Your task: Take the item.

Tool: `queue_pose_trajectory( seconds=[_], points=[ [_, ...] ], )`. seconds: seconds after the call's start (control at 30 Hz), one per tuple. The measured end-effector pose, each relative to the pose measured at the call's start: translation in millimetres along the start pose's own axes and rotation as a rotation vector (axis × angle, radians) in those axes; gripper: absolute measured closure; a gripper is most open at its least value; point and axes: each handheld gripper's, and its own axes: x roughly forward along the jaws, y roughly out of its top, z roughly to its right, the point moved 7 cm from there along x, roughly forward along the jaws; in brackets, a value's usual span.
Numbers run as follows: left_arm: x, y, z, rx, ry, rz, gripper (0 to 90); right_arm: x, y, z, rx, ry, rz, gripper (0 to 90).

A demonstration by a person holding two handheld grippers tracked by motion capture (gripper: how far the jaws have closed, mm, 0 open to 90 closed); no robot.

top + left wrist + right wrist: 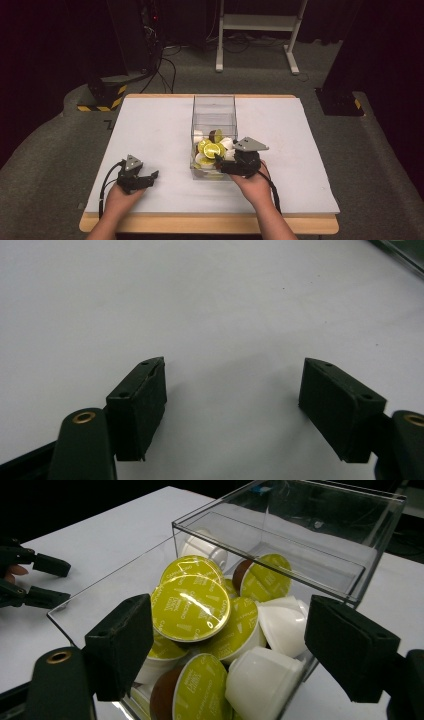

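Dim room, grey carpet floor [45,150]; white table frame [260,30] at back, cables [165,65] trailing beside it

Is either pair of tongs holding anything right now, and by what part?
Nothing is held. The right tongs stand open over the capsules; the left tongs are open and empty.

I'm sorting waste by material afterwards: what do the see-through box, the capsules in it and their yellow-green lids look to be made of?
The box looks like clear rigid plastic, probably acrylic: glossy walls with sharp, bright edges. The capsules seem to be smooth moulded plastic, white or brown, with a soft sheen. Their lids look like printed foil or film: flat, shiny, catching a streak of glare. Which of the two, I cannot tell.
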Motion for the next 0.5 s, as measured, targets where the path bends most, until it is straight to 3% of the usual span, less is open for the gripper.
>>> queue_pose_trajectory(
  seconds=[0.5],
  points=[
    [0.1, 0.1, 0.3, -0.004, 0.0, 0.001, 27.2, 24.6, 5.1, -11.0, -0.024, 0.012, -0.063, 20.0]
  ],
)
